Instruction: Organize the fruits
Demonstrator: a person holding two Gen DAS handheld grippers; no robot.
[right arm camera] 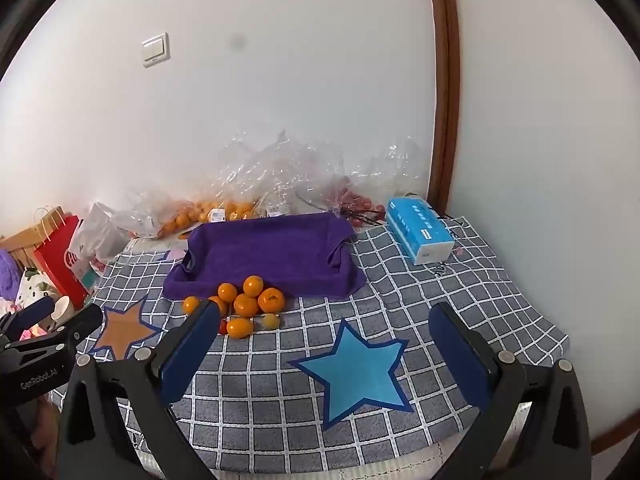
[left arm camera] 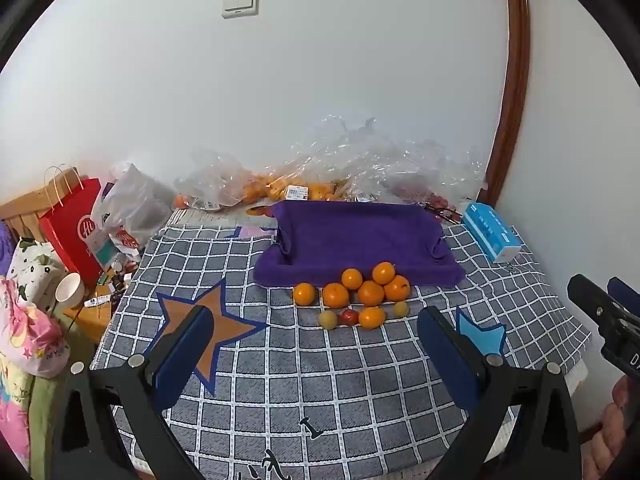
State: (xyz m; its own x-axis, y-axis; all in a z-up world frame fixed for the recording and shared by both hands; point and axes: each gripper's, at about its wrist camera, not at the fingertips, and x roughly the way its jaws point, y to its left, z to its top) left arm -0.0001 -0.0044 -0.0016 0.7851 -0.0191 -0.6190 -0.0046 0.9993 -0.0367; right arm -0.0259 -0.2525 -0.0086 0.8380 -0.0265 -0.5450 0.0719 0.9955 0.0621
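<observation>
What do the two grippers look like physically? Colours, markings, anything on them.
Both match: the left gripper and right gripper have black angular frames with triangular cutouts, round silver bolt heads, and flat dark-blue finger pads. From the right wrist view, the left gripper's side carries white "GenRobot.AI" lettering. No cables visible. A bare hand shows at the right gripper's handle; no sleeve seen.

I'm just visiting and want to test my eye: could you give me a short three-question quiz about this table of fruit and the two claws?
1. True or false: the left claw is shut on an orange.
2. How many small red fruits lie among the loose oranges?
3. The blue box sits: A) on the orange star; B) right of the purple towel; C) inside the red bag.

Key: 1 false, both the left and the right claw are open and empty. 2 one. 3 B.
</observation>
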